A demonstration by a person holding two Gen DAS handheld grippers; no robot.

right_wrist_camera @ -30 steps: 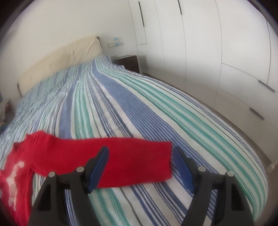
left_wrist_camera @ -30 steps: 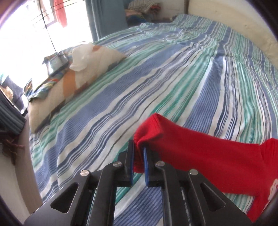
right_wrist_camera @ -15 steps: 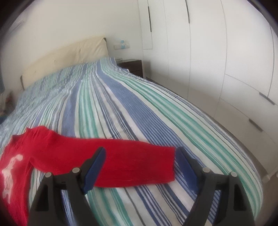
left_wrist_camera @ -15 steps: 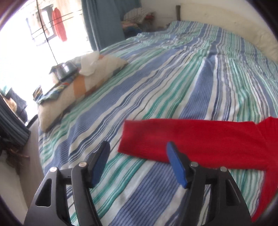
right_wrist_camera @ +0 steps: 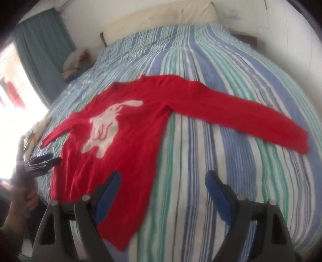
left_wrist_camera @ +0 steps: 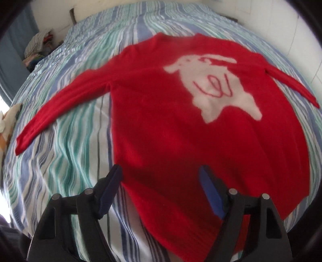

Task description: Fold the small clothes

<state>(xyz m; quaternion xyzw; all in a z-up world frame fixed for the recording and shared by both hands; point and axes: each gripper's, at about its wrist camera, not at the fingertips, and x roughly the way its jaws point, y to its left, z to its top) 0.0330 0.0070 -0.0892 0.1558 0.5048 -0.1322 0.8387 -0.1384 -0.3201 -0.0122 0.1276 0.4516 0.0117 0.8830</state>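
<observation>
A small red sweater [left_wrist_camera: 181, 131] with a white animal figure lies flat on the striped bed [left_wrist_camera: 70, 161], both sleeves spread wide. My left gripper [left_wrist_camera: 160, 171] hovers over the sweater's lower body near the hem. Its jaws are opening, and red fabric shows below the gap, untouched by the pads. In the right wrist view the sweater [right_wrist_camera: 124, 145] stretches from the left to a long sleeve at the right. My right gripper [right_wrist_camera: 163, 175] stands open above the hem's side edge, one finger over red cloth, the other over the sheet [right_wrist_camera: 221, 80]. The left gripper [right_wrist_camera: 44, 161] shows at that view's left edge, in a person's hand [right_wrist_camera: 28, 193].
A pile of clothes [left_wrist_camera: 38, 48] sits by the bed's far left corner, next to a blue-green curtain [right_wrist_camera: 40, 44]. A patterned pillow [left_wrist_camera: 8, 125] lies at the left edge. A cream headboard [right_wrist_camera: 161, 18] and a dark nightstand [right_wrist_camera: 245, 39] stand at the far end.
The left gripper let go of the left sleeve cuff and opened wide. Both grippers swung away from the sleeve ends to the sweater's lower edge, so the whole sweater is in view.
</observation>
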